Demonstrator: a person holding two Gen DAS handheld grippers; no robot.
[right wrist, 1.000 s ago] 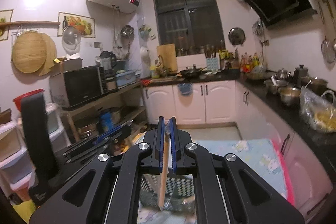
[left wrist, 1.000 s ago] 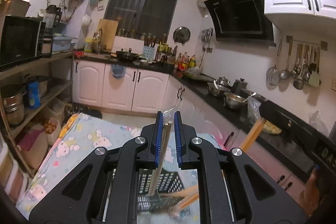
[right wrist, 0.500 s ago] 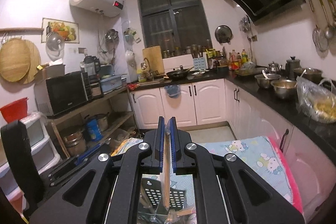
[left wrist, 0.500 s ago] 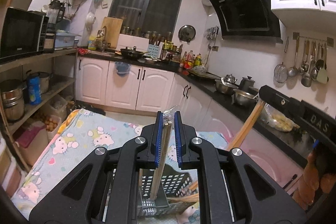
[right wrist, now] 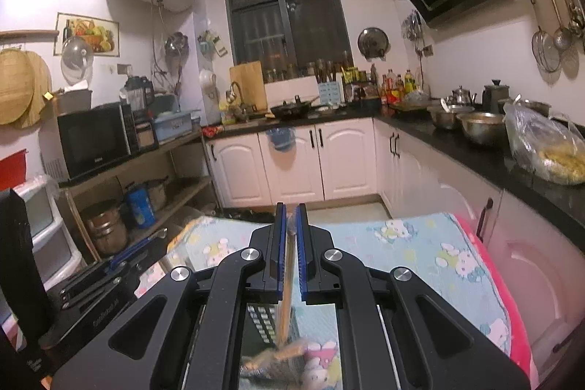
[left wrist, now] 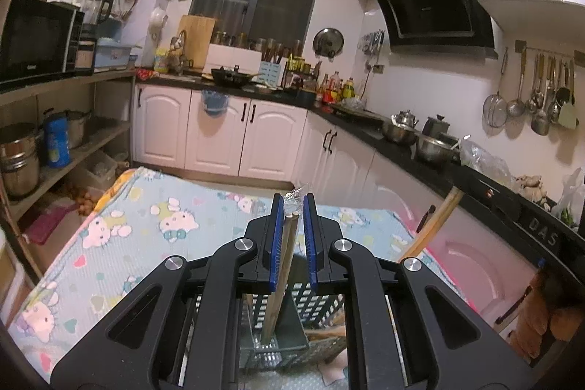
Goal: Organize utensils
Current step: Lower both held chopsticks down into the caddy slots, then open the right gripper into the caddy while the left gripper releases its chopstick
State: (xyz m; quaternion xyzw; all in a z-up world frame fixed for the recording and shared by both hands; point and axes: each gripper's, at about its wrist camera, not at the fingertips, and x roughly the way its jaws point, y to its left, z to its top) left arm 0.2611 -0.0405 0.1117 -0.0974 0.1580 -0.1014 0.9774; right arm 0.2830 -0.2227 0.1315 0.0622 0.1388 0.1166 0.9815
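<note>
My left gripper (left wrist: pixel 293 203) is shut on a pair of wooden chopsticks (left wrist: pixel 283 265) in a clear wrapper. They hang down with their lower ends inside a black slotted basket (left wrist: pixel 321 302) on the table. In the right wrist view, my right gripper (right wrist: pixel 289 211) is shut on a thin wooden utensil (right wrist: pixel 287 287), seen edge on, whose lower end is blurred just over the basket (right wrist: pixel 260 320). That same utensil (left wrist: pixel 435 222) slants up at the right of the left wrist view, below the right gripper's body (left wrist: pixel 541 229) and a hand (left wrist: pixel 548 313).
The table wears a blue cartoon-cat cloth (left wrist: pixel 153 218) with a pink edge (right wrist: pixel 490 265). White cabinets (left wrist: pixel 256 141) and a black counter with pots (left wrist: pixel 420 137) line the back and right. Shelves with a microwave (left wrist: pixel 33 39) stand on the left. The left gripper's body (right wrist: pixel 102 280) sits at the lower left.
Both grippers have sunk toward the table, still holding their wooden utensils. The basket and cloth now fill more of each view, and the chopstick ends reach deeper into the basket.
</note>
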